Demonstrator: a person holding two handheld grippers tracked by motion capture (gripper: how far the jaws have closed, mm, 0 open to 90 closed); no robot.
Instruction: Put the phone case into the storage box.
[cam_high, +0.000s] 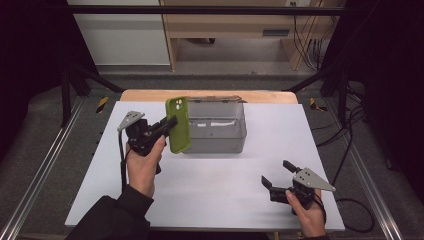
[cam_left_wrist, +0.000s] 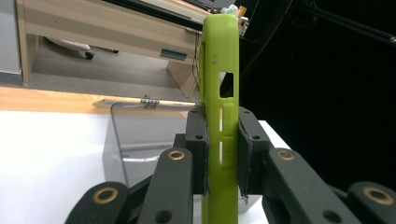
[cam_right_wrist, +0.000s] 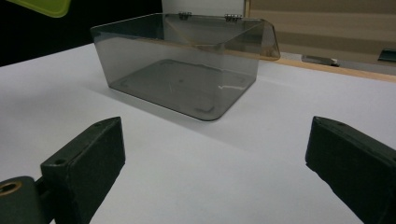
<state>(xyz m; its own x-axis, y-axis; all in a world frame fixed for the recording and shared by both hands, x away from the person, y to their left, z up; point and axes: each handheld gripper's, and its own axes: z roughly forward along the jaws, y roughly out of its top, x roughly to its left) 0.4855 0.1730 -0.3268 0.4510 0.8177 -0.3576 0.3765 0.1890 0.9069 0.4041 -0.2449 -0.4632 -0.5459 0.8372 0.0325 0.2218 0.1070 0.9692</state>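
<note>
Phone case (cam_high: 178, 124), lime green, is what we are handling here, and it is hanging in the air at about nine o'clock from the clear box (cam_high: 216, 127), just beside the box's left wall and above the white worktop (cam_high: 210, 195). We are gripping it with the left tongs (cam_high: 170, 123), clenched on the case across its thin edges; in the left gripper view the two black pads are pressing on both sides of the case (cam_left_wrist: 223, 126), which is standing upright between them with its camera cutout at the top.

Moving rightward, the box is sitting open at about twelve o'clock on the worktop, its hinged lid tipped back behind it. In the right gripper view we are looking into the box (cam_right_wrist: 182, 70) and its floor is bare, so nothing is lying in it yet.

Farther right, at about four o'clock, the right tongs (cam_high: 280, 172) are resting low over the worktop, released and spread wide with nothing between them, well apart from both the case and the box.

As we are judging it, the pick-up is done and the case is off the worktop. What is left is carrying it over the rim, lowering it into the box and letting go; closing the lid may follow.
</note>
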